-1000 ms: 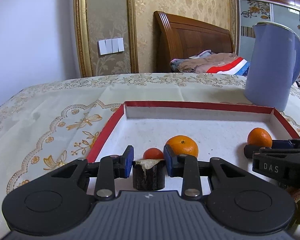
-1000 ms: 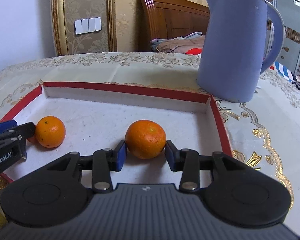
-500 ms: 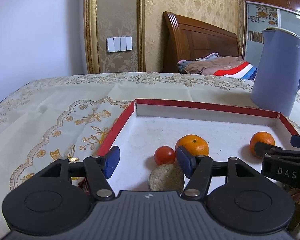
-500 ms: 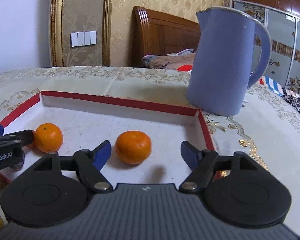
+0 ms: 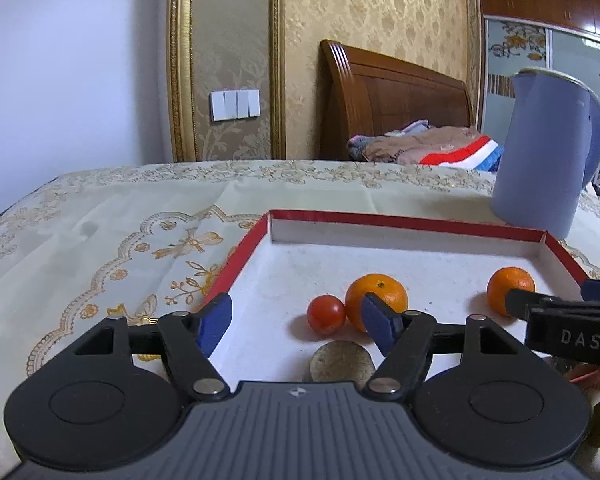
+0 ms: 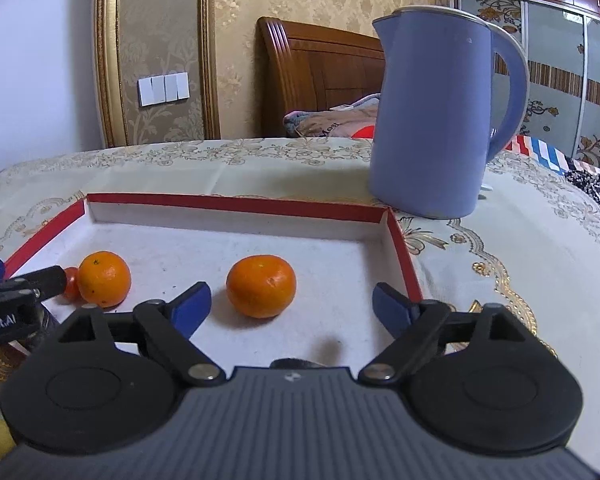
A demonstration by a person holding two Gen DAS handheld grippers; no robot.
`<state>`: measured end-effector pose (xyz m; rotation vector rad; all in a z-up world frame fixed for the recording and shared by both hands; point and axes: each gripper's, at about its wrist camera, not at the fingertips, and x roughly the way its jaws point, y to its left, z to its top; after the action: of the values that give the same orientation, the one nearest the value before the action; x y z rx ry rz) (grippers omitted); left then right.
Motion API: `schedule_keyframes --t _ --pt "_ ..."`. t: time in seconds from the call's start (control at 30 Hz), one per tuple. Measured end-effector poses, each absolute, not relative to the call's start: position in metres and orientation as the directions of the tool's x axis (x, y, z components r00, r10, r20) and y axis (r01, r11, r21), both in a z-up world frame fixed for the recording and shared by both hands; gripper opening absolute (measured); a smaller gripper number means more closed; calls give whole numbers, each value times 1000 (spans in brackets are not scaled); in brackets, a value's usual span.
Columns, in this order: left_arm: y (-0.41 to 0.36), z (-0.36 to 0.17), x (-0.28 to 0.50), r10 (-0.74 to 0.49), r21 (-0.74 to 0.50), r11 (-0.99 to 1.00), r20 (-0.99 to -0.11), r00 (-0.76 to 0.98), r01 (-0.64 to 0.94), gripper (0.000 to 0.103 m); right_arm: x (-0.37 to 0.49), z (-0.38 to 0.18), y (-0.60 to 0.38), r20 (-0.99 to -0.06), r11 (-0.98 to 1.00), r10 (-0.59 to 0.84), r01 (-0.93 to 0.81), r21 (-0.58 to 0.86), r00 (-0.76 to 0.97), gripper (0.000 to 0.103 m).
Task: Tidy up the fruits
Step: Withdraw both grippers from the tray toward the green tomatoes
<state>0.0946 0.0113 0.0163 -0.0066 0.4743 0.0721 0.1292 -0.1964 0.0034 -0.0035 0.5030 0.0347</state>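
- Fruit is laid out in a red-rimmed tray (image 5: 416, 223) on the cloth-covered worktop (image 5: 112, 236), with a blue kettle (image 6: 436, 120) standing just beyond the tray's far right corner.
- Left tongs (image 5: 296, 322) are seen standing open with nothing pressed between the pads; a round brownish piece (image 5: 340, 362) lies below and between them, and a middle orange (image 5: 376, 298) and a small tomato (image 5: 326, 314) sit touching just beyond.
- Right tongs (image 6: 290, 306) are likewise seen open, with a second orange (image 6: 261, 285) resting free on the tray floor ahead of the gap.
- A risk is judged in the round fruit: a nudge from a withdrawing finger could set an orange rolling across the tray floor.
- The two tongs are held close together, so a clash between them is thought possible if both are moved inward.
- Compared with a second ago, both pairs of jaws have just been opening: the brownish piece, then clamped upright, is now released and lying with its round face showing, and the right-hand orange, then pinched, is now let go.
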Motion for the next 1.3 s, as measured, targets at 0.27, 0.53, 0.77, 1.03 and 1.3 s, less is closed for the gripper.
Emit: schedule_keyframes --t 0.27,0.53,0.77,1.03,1.3 --pt "15 18 83 64 6 998 -438 897 -68 71 116 3 -205 -480 999 36 -18 42 877 97" --pt "24 20 62 51 -24 997 -416 908 -67 75 94 1 -210 -463 997 60 -28 75 884 101" --pt "27 21 40 38 -10 999 -410 911 -46 78 79 1 -216 -474 991 107 -54 124 874 103" --pt "26 20 26 26 7 1000 -406 914 -25 79 62 4 -220 -439 989 112 -59 134 891 103" --pt "31 20 15 1 -20 1000 -412 911 -10 79 51 5 -226 -430 987 123 -64 150 894 103"
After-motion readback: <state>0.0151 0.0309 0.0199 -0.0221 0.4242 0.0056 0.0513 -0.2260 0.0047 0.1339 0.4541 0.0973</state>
